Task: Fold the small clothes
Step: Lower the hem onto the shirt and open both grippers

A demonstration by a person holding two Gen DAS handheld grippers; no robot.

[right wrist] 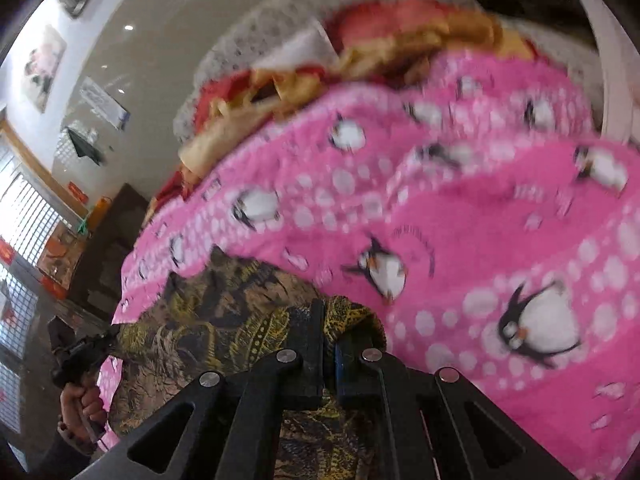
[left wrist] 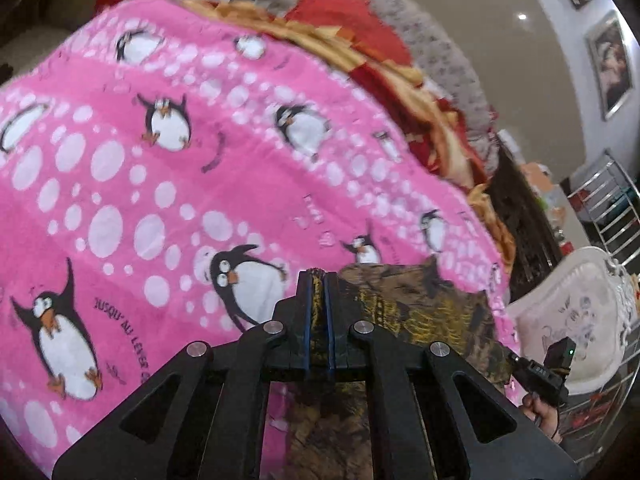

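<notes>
Dark brown-and-yellow patterned small garment lies at near edge of pink penguin-print fleece blanket, stretched between 2 claws. Left gripper clamped on 1 fabric edge; right gripper clamped on the other (frames blurred). Risk: thin pinch slips during a quick sweep, skewing the fold

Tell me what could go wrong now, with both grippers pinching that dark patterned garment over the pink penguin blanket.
1. The left gripper pinches only the edge of the dark patterned garment; it could slip free.
2. The right gripper holds a bunched fold, so the crease may come out uneven.
3. The fleecy pink penguin blanket could drag the cloth and wrinkle it.
</notes>
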